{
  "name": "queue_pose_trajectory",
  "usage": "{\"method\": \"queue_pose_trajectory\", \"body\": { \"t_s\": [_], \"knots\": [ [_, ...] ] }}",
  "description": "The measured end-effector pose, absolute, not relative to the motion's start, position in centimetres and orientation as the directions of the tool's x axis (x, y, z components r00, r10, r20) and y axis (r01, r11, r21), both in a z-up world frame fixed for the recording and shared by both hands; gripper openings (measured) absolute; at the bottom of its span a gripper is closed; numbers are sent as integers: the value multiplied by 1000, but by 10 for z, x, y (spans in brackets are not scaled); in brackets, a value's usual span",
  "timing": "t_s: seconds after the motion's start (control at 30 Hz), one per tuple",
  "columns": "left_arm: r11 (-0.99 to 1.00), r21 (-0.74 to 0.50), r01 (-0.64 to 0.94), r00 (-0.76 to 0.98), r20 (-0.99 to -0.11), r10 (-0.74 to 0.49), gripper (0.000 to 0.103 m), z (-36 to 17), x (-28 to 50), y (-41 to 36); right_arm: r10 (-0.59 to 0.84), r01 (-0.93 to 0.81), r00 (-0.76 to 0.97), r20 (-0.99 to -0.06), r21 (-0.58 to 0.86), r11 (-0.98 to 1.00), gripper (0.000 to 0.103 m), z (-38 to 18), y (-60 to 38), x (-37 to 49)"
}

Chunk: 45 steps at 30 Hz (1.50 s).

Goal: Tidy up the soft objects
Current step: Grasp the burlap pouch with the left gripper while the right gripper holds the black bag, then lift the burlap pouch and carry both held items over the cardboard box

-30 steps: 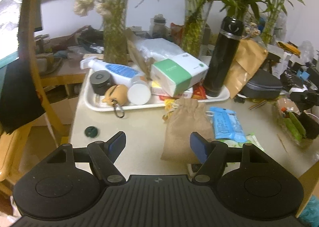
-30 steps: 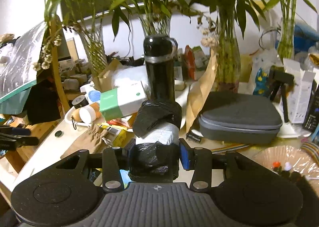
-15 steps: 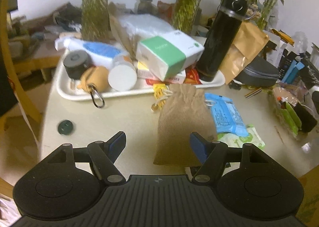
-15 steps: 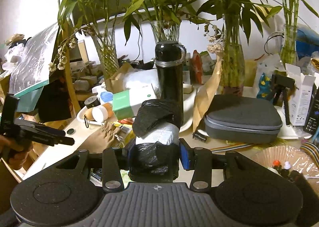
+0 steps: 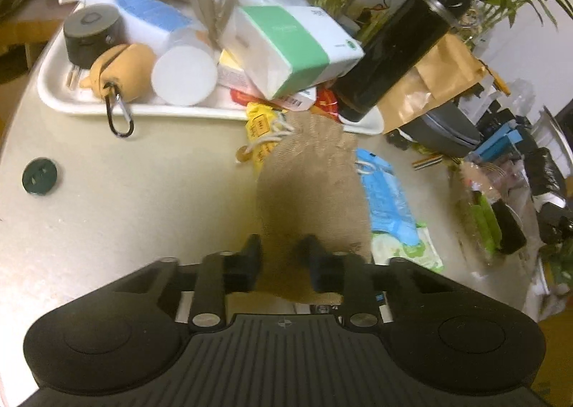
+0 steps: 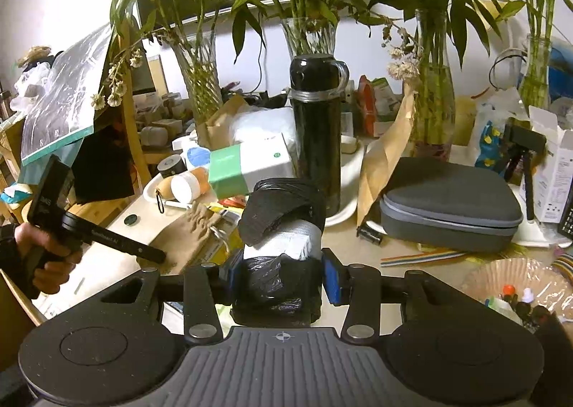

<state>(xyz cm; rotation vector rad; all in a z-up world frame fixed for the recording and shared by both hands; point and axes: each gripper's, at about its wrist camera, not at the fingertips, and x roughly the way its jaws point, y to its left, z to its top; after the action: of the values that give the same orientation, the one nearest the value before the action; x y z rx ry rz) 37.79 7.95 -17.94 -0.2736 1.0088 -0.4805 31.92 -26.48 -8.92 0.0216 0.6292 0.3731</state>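
Observation:
A brown burlap drawstring pouch (image 5: pixel 315 188) lies on the beige table (image 5: pixel 136 199), its neck toward the tray. My left gripper (image 5: pixel 283 256) has closed on the pouch's near end. The pouch also shows in the right wrist view (image 6: pixel 182 238) with the left gripper (image 6: pixel 157 256) on it. My right gripper (image 6: pixel 283 278) is shut on a roll of black plastic bags with a white band (image 6: pixel 283 228), held above the table.
A white tray (image 5: pixel 53 99) holds a green tissue pack (image 5: pixel 286 49), spray bottle (image 5: pixel 143 17), jars and a black flask (image 5: pixel 397 56). Blue (image 5: pixel 386 199) and green (image 5: pixel 412 249) wipe packs lie right of the pouch. A grey case (image 6: pixel 451 206) and glass vases (image 6: pixel 433 102) stand behind.
My left gripper moved forward and down over the pouch and its fingers closed from wide open onto the pouch's near end. My right gripper kept holding the roll, drifting slightly.

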Motion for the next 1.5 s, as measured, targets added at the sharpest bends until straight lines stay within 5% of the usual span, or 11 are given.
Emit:
{"method": "queue_pose_trajectory", "body": {
  "t_s": [0.2, 0.83, 1.5],
  "knots": [
    [877, -409, 254, 455, -749, -481, 4, -167, 375, 78, 337, -323, 747, -574, 130, 937, 47, -90, -268, 320],
    [911, -240, 335, 634, -657, -407, 3, -91, 324, 56, 289, -274, 739, -608, 120, 954, 47, -97, -269, 331],
    [939, -130, 317, 732, -597, -330, 3, -68, 288, 51, 305, -310, 759, -575, 94, 946, 47, -85, -262, 327]
  ]
}}
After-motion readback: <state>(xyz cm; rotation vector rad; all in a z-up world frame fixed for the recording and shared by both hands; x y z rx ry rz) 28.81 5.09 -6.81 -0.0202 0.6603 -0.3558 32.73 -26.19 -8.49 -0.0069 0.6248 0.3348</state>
